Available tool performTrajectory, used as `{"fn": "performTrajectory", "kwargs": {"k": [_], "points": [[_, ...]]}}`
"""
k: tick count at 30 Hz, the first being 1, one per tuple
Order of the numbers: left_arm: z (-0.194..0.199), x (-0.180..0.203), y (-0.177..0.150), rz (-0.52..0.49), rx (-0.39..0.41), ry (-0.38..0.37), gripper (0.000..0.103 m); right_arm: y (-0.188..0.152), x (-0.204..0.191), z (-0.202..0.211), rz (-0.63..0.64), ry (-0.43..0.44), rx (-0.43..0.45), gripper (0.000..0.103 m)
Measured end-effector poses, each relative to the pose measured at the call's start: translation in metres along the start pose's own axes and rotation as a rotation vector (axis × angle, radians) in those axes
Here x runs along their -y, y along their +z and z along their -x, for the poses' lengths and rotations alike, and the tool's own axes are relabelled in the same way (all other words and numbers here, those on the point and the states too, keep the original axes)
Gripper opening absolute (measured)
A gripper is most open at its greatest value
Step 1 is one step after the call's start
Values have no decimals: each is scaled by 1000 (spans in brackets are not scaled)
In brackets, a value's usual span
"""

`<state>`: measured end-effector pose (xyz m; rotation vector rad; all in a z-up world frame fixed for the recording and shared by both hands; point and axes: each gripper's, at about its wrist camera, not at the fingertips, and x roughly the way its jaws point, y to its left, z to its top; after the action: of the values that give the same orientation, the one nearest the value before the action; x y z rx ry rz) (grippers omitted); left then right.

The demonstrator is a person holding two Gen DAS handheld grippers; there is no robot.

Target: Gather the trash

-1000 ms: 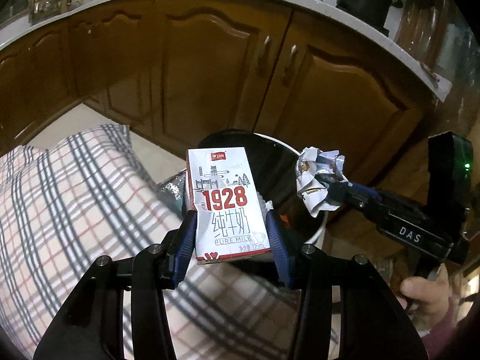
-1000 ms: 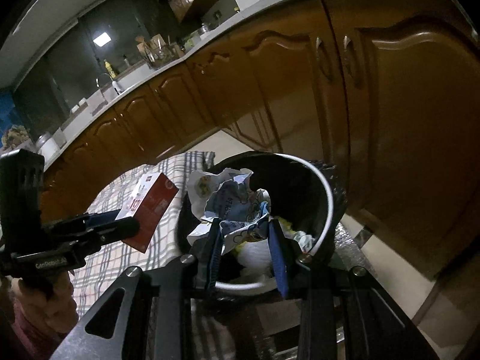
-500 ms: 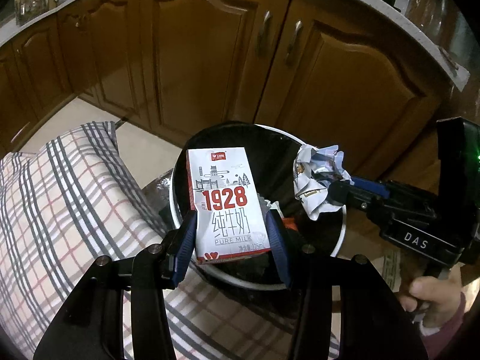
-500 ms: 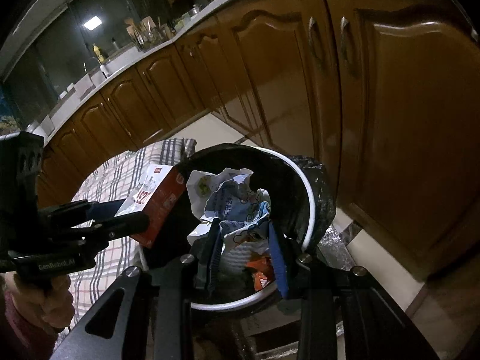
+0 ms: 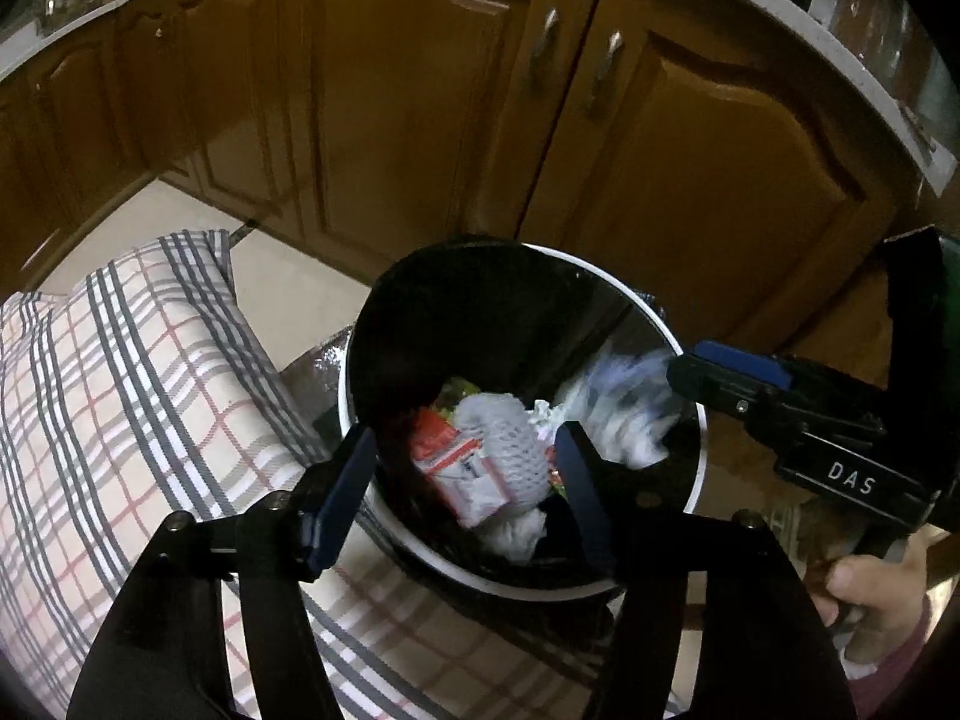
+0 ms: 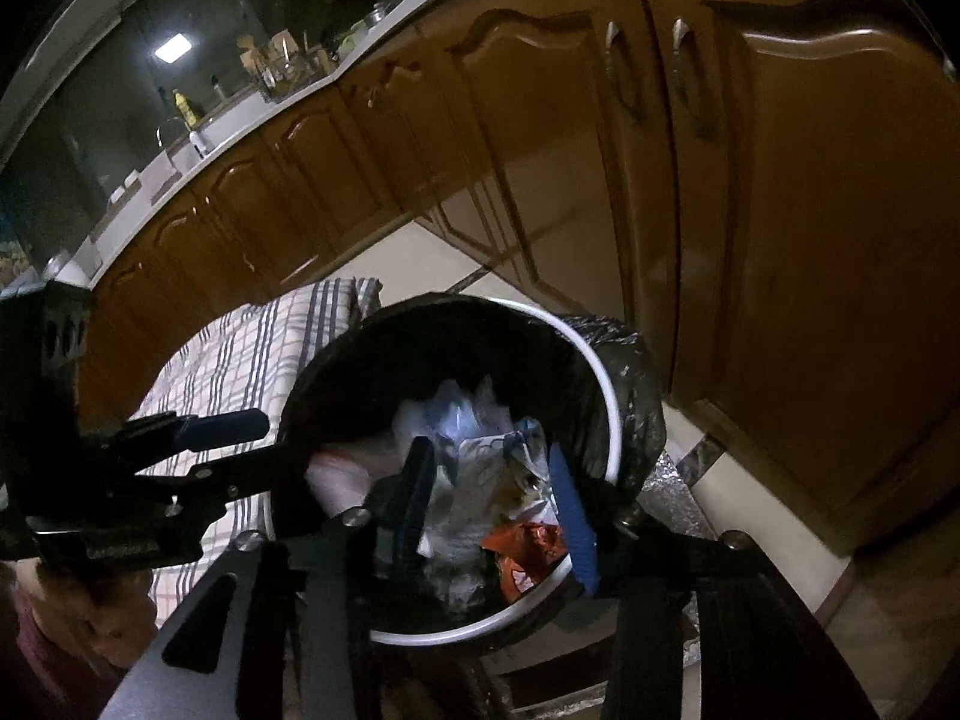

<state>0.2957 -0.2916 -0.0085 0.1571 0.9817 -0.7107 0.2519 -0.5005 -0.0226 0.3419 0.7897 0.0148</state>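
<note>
A round trash bin [image 5: 645, 300] with a white rim and black liner stands below me; it also shows in the right wrist view [image 6: 606, 384]. My left gripper [image 5: 465, 477] is open and empty above the bin. The red and white milk carton [image 5: 453, 471] lies blurred inside the bin among other trash. My right gripper [image 6: 489, 495] is open over the bin; it shows at the right in the left wrist view [image 5: 729, 375]. The crumpled paper [image 5: 624, 411] is a blur just below its fingers, inside the bin [image 6: 462, 414].
Brown wooden cabinet doors [image 5: 420, 90] stand right behind the bin. A plaid cloth surface [image 5: 120, 396] lies to the bin's left. Tiled floor [image 6: 678, 438] shows to the right. A countertop with kitchenware [image 6: 288, 66] runs along the back.
Both grippers have opened. The milk carton has dropped from the left gripper into the bin, and the crumpled paper has left the right gripper and is falling in.
</note>
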Motion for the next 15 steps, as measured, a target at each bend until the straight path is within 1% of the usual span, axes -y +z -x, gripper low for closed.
{"fn": "performTrajectory", "kwargs": {"k": [1,5,9,12,14,15], "points": [[2,-1,-1,3,5,-2,64,-1,1,1,-3,3,2,49],[13,-10,-12,34,32,0,64,-6,2,7,-23,29,24,49],[29,-21,-27,83,69,-4,65,-14,-3,17,-45,58,66,50],[40,-30,-40,125,95,-14,66,-23,-10,26,-60,73,110,56],[51,-35,-51,153,121,-6,67,-30,-15,32,-72,87,137,62],[54,-37,-56,163,130,-5,67,-35,-19,35,-78,93,152,64]]}}
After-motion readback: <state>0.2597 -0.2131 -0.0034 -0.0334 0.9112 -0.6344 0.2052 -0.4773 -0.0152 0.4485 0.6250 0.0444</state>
